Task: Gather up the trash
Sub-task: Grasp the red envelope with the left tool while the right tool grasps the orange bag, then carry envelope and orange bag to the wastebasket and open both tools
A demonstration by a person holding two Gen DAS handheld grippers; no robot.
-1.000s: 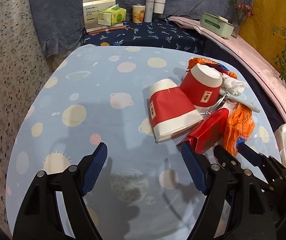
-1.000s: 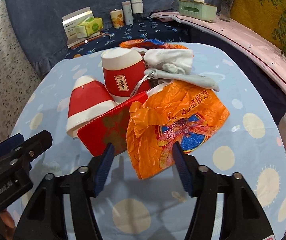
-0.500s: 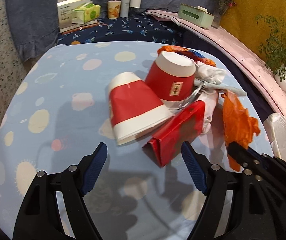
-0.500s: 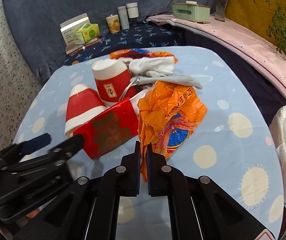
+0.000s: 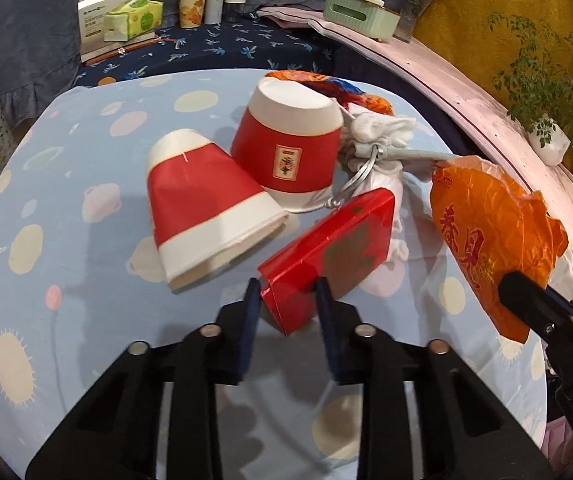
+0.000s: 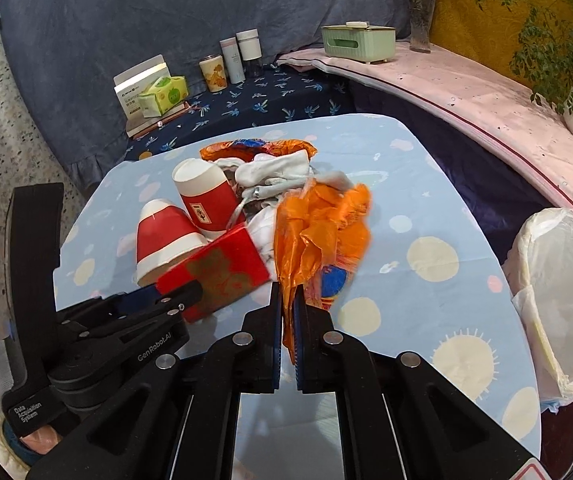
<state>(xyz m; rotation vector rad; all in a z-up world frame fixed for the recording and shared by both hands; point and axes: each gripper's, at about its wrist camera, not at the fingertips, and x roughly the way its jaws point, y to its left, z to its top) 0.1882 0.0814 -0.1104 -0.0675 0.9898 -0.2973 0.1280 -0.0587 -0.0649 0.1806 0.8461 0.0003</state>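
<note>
Pinching red box (image 5: 328, 252) in left gripper (image 5: 288, 300), jaws just closing; orange bag (image 6: 318, 240) in right gripper (image 6: 287, 312)

Left gripper (image 5: 288, 300) just closing (right gripper (image 6: 287, 312) clamped tight).

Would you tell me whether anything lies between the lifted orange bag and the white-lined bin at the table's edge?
Nothing visible does. The right tongs hold the orange bag above bare tablecloth, and the bin stands open just past the edge.
</note>
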